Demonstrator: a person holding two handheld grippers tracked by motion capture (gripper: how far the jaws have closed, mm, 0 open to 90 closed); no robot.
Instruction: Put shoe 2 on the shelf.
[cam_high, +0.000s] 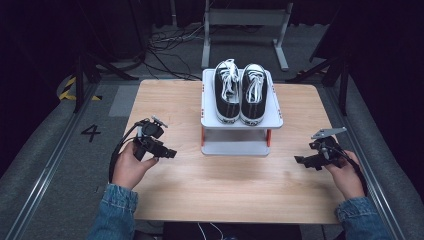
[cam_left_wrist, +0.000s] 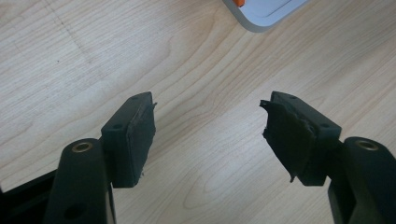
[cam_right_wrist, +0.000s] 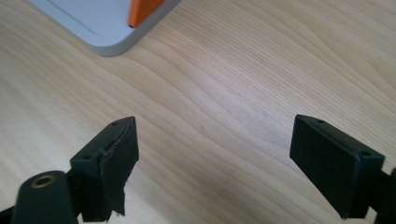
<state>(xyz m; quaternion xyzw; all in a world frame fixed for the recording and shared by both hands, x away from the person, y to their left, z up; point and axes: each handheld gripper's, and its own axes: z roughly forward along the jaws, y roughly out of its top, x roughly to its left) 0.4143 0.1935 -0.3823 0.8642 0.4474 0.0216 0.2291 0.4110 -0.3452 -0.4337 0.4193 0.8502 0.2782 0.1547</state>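
A pair of black sneakers (cam_high: 240, 92) with white laces and toe caps stands side by side on the top shelf of a small white rack (cam_high: 209, 119) with orange posts, at the middle back of the wooden table. My left gripper (cam_high: 170, 153) hovers low over the table left of the rack, jaws open and nothing between them (cam_left_wrist: 208, 135). My right gripper (cam_high: 300, 161) is low at the right, pointing toward the rack, jaws wide open and empty (cam_right_wrist: 215, 154). The rack's base corner (cam_right_wrist: 107, 32) lies ahead of it.
The wooden table (cam_high: 230, 190) has bare room in front of the rack and on both sides. Beyond the table's far edge are cables and a metal stand's legs (cam_high: 245, 30) on the grey floor. A person's denim sleeves (cam_high: 115, 210) enter from the bottom.
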